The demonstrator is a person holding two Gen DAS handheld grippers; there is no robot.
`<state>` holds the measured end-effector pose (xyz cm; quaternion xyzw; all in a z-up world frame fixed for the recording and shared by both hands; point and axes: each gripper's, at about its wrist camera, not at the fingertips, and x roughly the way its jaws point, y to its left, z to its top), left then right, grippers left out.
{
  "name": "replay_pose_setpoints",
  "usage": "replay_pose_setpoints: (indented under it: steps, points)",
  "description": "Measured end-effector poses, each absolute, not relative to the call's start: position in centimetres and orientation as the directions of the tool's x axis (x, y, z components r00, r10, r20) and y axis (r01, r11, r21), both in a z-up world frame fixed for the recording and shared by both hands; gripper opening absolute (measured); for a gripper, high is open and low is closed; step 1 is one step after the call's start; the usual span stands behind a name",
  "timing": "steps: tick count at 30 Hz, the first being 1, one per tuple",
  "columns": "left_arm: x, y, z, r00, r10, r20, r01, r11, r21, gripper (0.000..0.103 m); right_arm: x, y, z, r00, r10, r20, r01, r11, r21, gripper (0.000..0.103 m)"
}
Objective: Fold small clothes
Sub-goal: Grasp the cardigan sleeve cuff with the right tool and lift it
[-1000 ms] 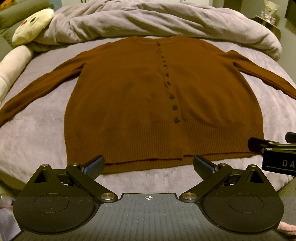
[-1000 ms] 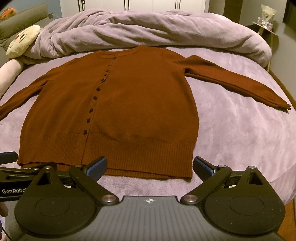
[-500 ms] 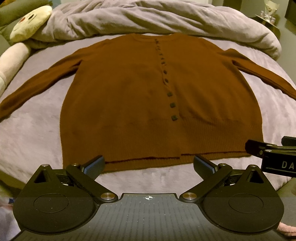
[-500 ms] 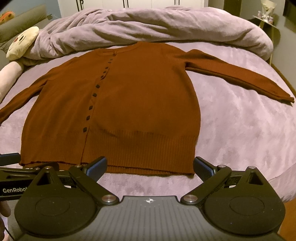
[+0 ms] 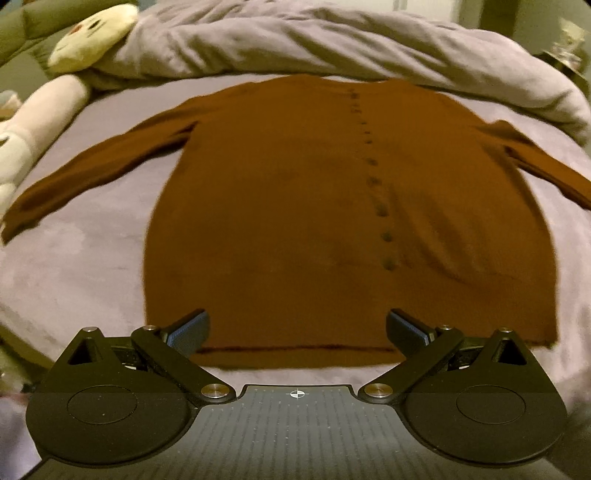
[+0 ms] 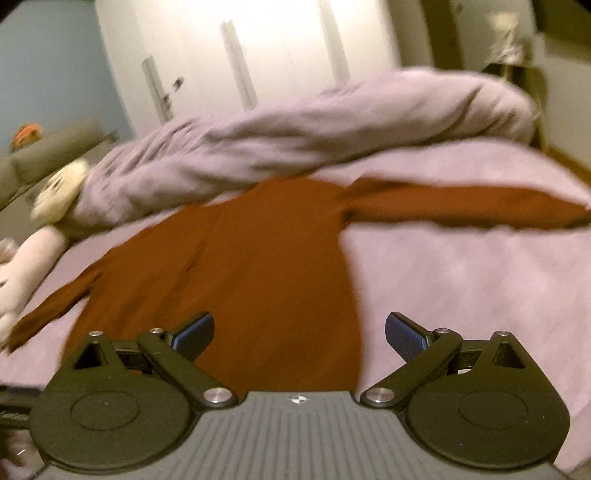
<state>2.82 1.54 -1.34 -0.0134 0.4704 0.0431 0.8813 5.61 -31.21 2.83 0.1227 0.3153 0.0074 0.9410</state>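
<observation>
At the far left a plush toy lies against the bunched duvet at the head of the bed. The cardigan lies flat and buttoned on the bed, sleeves spread out to either side, no fold made yet, so the step in hand looks like the approach for the first fold. The left gripper hangs over the hem with its jaws wide apart, holding nothing. The right gripper is likewise spread wide and empty, over the cardigan's right side near the hem; its view is blurred and tilted. The right sleeve stretches away across the bed. The next move likely calls for each gripper to pinch an edge or sleeve and carry it over the body. No containers are in view.
</observation>
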Motion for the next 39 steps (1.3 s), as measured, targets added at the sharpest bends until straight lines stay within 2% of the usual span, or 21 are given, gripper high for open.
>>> replay_pose_setpoints:
  steps: [3,5,7,9,11,13,16,18,22,25,27,29,30,33,39]
  points:
    - [4.1,2.4,-1.7,0.511,0.101,-0.853,-0.164,0.986,0.019,0.103,6.7,-37.4,2.8,0.827,-0.015,-0.563,0.224,0.926,0.303,0.099]
    - [4.9,2.7,-2.1,0.475,0.065,-0.877,-0.185,0.982,-0.027,0.103,7.0,-41.9,2.4,0.840,-0.081,-0.536,0.332,0.859,0.390,0.099]
    - [5.1,2.4,-2.0,0.491,0.054,-0.869,-0.195,0.980,-0.049,0.103,7.1,-46.7,1.5,0.848,-0.123,-0.515,0.416,0.757,0.504,0.099]
    - [5.5,1.7,-1.7,0.520,0.068,-0.852,-0.179,0.983,-0.031,0.103,7.3,-50.0,0.6,0.839,-0.150,-0.522,0.469,0.685,0.557,0.096]
    - [5.9,0.7,-1.3,0.547,0.065,-0.835,-0.145,0.989,-0.018,0.103,7.7,-52.6,-0.3,0.821,-0.186,-0.540,0.517,0.644,0.563,0.078]
    - [6.1,0.0,-0.9,0.572,0.058,-0.818,-0.124,0.992,-0.016,0.103,8.3,-54.1,-1.3,0.800,-0.205,-0.564,0.553,0.618,0.559,0.072]
    - [6.2,-0.9,-0.4,0.613,0.050,-0.789,-0.105,0.994,-0.019,0.103,9.3,-56.3,-3.2,0.782,-0.204,-0.589,0.587,0.557,0.588,0.055]
    - [6.5,-1.5,-0.3,0.618,0.059,-0.784,-0.099,0.995,-0.004,0.103,10.1,-57.2,-4.0,0.763,-0.207,-0.613,0.620,0.501,0.604,0.055]
    - [7.1,-1.9,-0.4,0.610,0.111,-0.785,-0.110,0.992,0.056,0.103,10.9,-58.7,-4.9,0.759,-0.214,-0.615,0.628,0.486,0.607,0.055]
    - [7.7,-1.7,-0.8,0.608,0.086,-0.789,-0.100,0.994,0.031,0.103,11.5,-59.0,-4.8,0.765,-0.232,-0.601,0.628,0.479,0.613,0.051]
    - [7.7,-1.5,-0.9,0.602,0.079,-0.794,-0.102,0.995,0.022,0.103,12.1,-59.4,-4.9,0.761,-0.241,-0.603,0.632,0.489,0.601,0.038]
    - [7.9,-1.5,-1.0,0.582,0.088,-0.808,-0.098,0.994,0.038,0.103,12.5,-59.7,-4.9,0.754,-0.246,-0.609,0.637,0.500,0.587,0.010]
    - [8.1,-1.4,-1.0,0.579,0.096,-0.809,-0.094,0.994,0.050,0.103,12.8,-59.6,-4.9,0.749,-0.247,-0.614,0.640,0.511,0.575,0.007]
    - [8.2,-0.8,-0.8,0.589,0.130,-0.798,-0.109,0.991,0.081,0.103,13.0,-58.3,-3.5,0.754,-0.280,-0.594,0.625,0.584,0.519,0.006]
    - [9.2,2.4,-1.1,0.555,0.072,-0.829,-0.171,0.985,-0.029,0.103,14.7,-52.0,0.6,0.811,-0.298,-0.504,0.513,0.775,0.368,0.006]
